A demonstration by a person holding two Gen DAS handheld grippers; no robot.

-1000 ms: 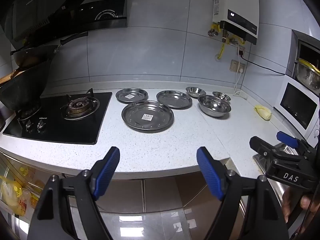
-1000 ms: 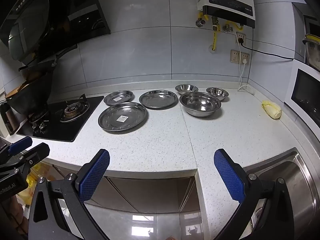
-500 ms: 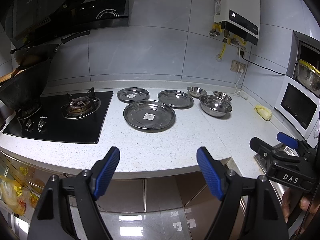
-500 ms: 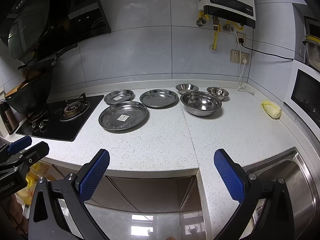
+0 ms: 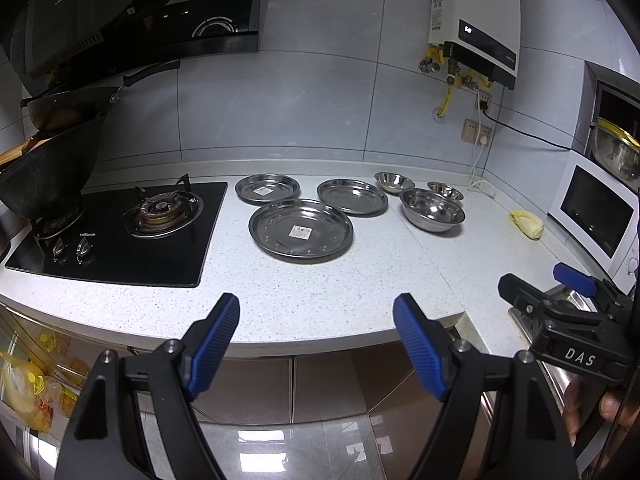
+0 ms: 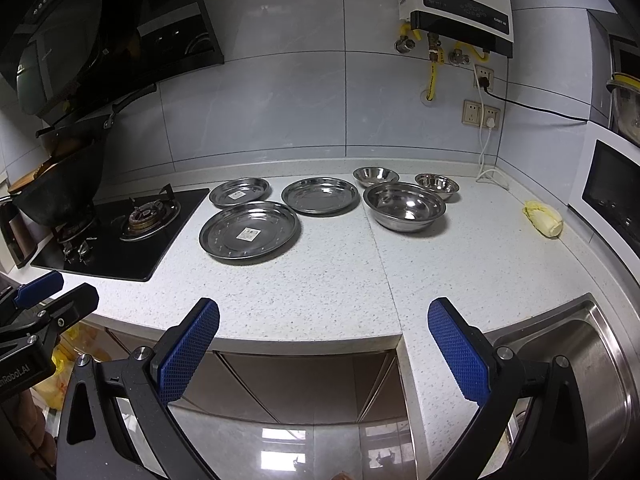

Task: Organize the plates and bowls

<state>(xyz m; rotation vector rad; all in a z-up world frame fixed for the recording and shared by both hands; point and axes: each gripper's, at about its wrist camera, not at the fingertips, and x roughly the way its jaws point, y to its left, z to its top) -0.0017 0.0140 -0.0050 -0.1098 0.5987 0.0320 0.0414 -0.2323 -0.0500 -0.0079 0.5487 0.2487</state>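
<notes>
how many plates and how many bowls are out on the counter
plates: 3, one large, one medium, one small
bowls: 3, one large, two small
total: 6

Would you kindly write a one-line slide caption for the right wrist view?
Open right gripper before a counter with three plates and three bowls, none stacked.

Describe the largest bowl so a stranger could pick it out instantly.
Start at the white countertop, right of the gas stove. Past three flat steel plates sit three steel bowls. The largest bowl is nearest the front edge, deeper than the plates and wider than the two bowls behind it.
</notes>
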